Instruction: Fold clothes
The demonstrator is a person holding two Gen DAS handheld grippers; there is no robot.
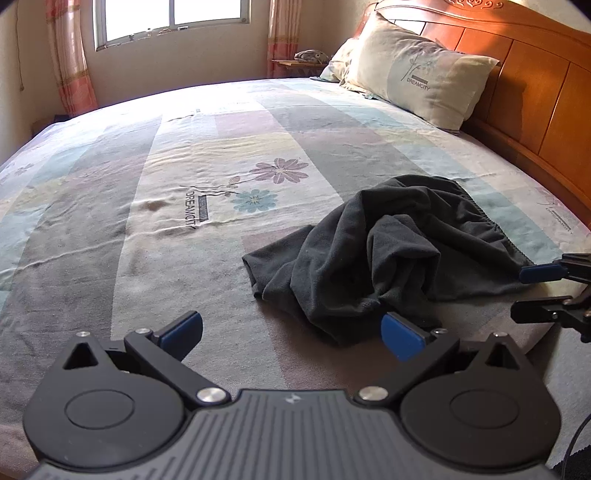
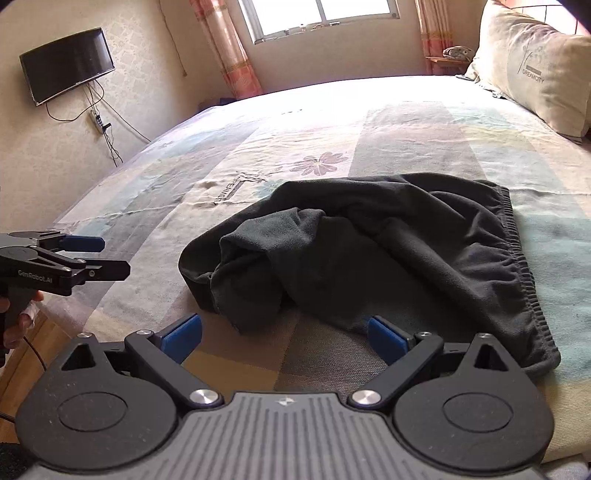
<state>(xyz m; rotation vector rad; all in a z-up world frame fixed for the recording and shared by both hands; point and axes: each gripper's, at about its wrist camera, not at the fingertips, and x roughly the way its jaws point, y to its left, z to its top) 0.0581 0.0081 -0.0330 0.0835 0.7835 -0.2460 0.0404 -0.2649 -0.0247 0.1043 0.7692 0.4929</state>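
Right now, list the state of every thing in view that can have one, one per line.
Dark garment: crumpled in a heap on the bed, unfolded, elastic waistband showing.
Left gripper: open, empty, just short of the garment.
Right gripper: open, empty, at the garment's near edge.
Bedsheet: spread out, lightly wrinkled.
Pillow: propped against the headboard.
Wall TV: screen dark.
Curtains: drawn aside.

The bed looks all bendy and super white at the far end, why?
Left wrist view: the fisheye lens bows the bed into a curve, and light from the window whitens its far edge. Right wrist view: the same curving, with stronger glare washing out the sheet's pattern near the window; the dark garment stays sharp and evenly lit.
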